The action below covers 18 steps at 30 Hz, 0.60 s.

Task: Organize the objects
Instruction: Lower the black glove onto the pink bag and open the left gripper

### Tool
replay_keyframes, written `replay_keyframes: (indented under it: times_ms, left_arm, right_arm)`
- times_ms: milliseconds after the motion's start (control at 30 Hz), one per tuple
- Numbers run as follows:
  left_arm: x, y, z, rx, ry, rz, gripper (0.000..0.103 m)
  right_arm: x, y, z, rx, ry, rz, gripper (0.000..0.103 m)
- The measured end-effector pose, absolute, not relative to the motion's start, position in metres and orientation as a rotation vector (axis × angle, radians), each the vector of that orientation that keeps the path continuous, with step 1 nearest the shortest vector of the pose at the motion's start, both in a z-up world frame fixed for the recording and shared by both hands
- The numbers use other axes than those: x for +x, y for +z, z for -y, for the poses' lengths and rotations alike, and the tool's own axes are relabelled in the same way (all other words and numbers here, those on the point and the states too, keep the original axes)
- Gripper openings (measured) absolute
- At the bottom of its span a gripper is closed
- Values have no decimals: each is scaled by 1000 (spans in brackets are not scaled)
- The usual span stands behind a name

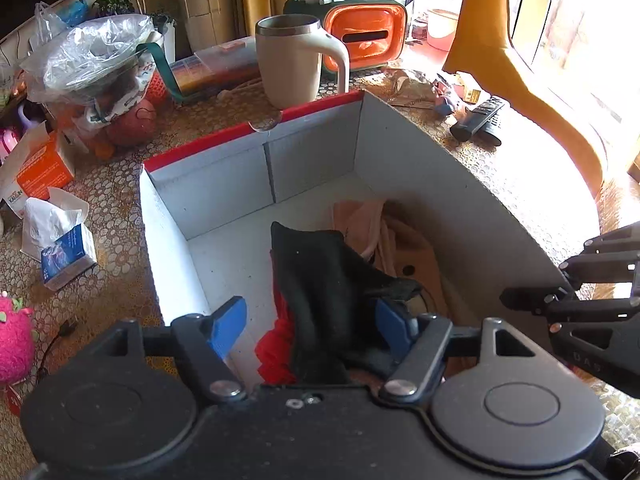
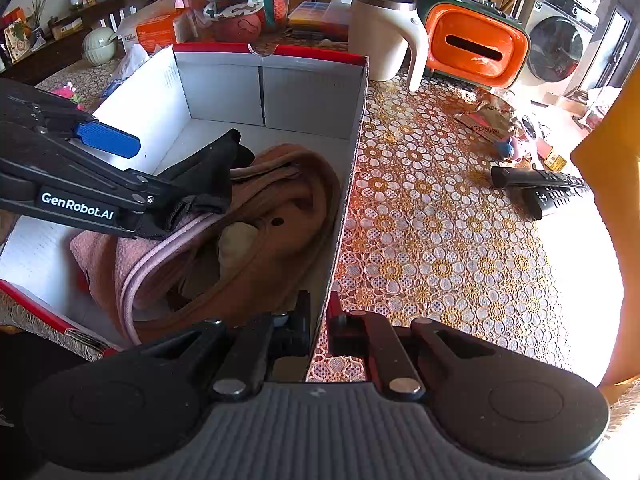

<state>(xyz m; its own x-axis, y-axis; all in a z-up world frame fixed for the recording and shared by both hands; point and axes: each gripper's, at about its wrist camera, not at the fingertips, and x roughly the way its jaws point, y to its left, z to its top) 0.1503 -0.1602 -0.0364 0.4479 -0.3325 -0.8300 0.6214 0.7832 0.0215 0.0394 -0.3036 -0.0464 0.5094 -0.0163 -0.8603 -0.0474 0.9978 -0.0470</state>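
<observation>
An open white box (image 1: 224,196) with a red rim stands on the table. Inside lie a beige garment (image 2: 288,184), a pink towel with a pink cord (image 2: 148,264), and a red cloth (image 1: 276,352). My left gripper (image 1: 312,326) is over the box with its blue pads wide apart, so it is open. A black cloth (image 1: 320,276) hangs draped over its right finger and is not pinched. In the right wrist view the left gripper (image 2: 184,140) reaches in from the left. My right gripper (image 2: 320,332) is shut on the box's right wall (image 2: 352,152), near the front corner.
A cream mug (image 1: 292,64) and an orange case (image 1: 364,40) stand behind the box. Two black remotes (image 2: 540,188) lie on the floral tablecloth (image 2: 440,240) to the right. To the left are a tissue pack (image 1: 60,240), a pink plush toy (image 1: 12,340) and a plastic bag (image 1: 92,64).
</observation>
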Motion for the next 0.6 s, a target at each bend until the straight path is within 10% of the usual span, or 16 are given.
replay_keyframes:
  times_ms: [600]
  left_arm:
    - [112, 5, 110, 257, -553, -792, 86]
  right_arm:
    - [36, -43, 299, -81, -3, -1035, 7]
